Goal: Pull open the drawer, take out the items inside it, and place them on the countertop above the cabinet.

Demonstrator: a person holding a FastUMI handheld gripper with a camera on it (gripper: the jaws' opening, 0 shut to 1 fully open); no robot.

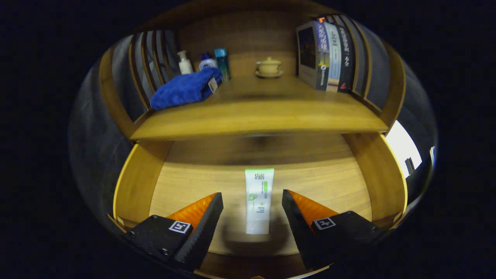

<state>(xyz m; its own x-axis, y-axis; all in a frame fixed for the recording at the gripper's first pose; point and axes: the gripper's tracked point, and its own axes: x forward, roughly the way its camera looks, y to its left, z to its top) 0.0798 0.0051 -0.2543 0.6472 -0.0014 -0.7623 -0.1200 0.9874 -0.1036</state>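
On the countertop [255, 112], going from the left, a blue towel [184, 89] is seen lying folded, with three small bottles [205, 62] stood just behind it. A lidded cup on a saucer [269, 68] is set near the middle, and upright books [327, 54] are ranged at the right. Below, the drawer [186, 182] is pulled open. A white tube [259, 199] is laid flat on its floor, between the fingers of the gripper [252, 207], which are spread wide and grasp nothing.

Home setting, wooden cabinet [255, 116], books [329, 54], toiletries [209, 62], teacup [269, 66]
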